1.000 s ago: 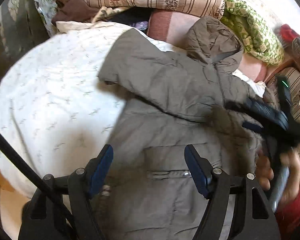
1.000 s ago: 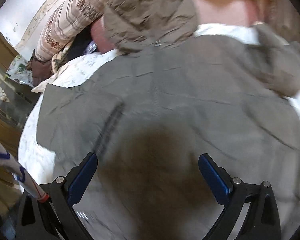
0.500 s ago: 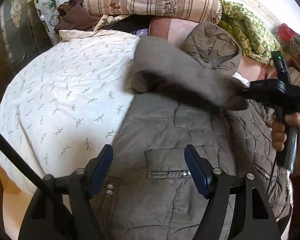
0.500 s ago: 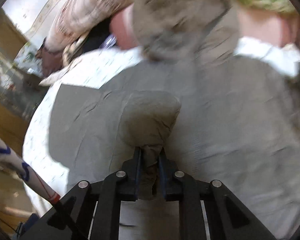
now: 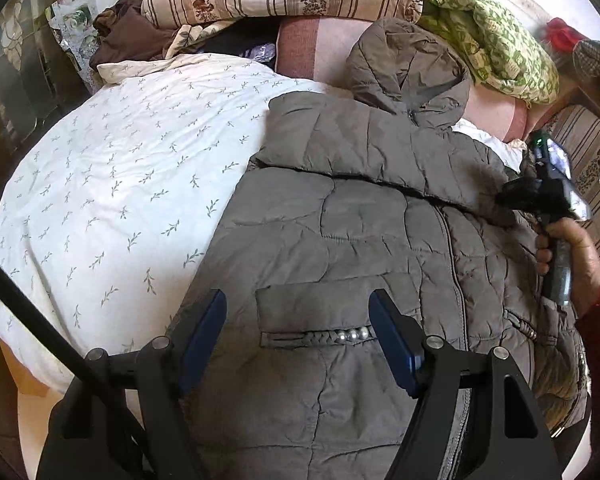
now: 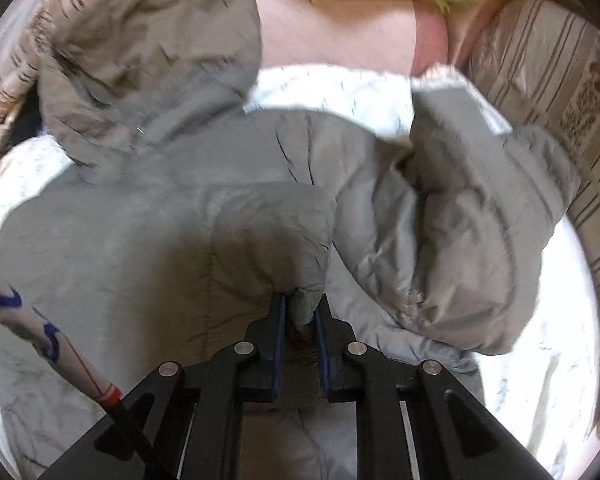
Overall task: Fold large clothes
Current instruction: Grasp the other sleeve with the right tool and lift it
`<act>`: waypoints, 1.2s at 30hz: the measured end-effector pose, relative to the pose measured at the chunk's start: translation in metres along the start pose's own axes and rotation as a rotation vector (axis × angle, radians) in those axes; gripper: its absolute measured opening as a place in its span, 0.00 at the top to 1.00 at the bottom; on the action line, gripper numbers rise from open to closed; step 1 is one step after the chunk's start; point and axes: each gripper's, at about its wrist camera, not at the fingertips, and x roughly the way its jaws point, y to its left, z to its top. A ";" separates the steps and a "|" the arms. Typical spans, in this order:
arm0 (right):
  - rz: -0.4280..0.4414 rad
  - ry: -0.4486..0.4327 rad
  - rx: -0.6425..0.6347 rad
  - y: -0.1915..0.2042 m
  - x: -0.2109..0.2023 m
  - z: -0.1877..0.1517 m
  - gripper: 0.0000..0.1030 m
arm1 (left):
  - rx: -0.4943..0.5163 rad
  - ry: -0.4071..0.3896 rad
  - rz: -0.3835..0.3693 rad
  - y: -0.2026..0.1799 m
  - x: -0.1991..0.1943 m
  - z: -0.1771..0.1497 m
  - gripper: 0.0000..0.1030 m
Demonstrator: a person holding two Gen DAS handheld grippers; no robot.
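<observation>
Grey jacket [image 5: 340, 248] spread front-up on the leaf-print bedsheet [image 5: 120, 184], one sleeve [image 5: 364, 156] folded across its chest, right gripper [image 6: 300, 312] clamped on the cuff, left gripper [image 5: 296, 340] spread wide above the pocket.

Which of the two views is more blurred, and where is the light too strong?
Left wrist view: sharp; the jacket stitching is crisp under the open left hand-held gripper; sunlight washes out the wall at top right. Right wrist view: motion-blurred on the hood and sleeve; the bedsheet is overexposed.
</observation>
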 end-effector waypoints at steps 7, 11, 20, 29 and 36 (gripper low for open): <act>-0.035 -0.048 0.003 -0.009 -0.002 -0.004 0.45 | 0.022 -0.034 0.018 -0.014 -0.022 -0.003 0.30; 0.221 -0.151 0.076 -0.049 -0.069 -0.018 0.39 | 0.040 -0.047 0.016 -0.027 -0.034 -0.005 0.30; 0.130 -0.194 0.270 -0.197 -0.080 -0.033 0.23 | 0.112 0.003 -0.038 -0.071 -0.030 -0.015 0.30; 0.048 -0.174 0.630 -0.354 -0.018 -0.013 0.35 | 0.120 0.042 -0.017 -0.092 -0.006 -0.009 0.30; -0.021 -0.176 0.635 -0.385 0.029 0.052 0.34 | 0.106 0.108 0.045 -0.104 0.025 0.000 0.30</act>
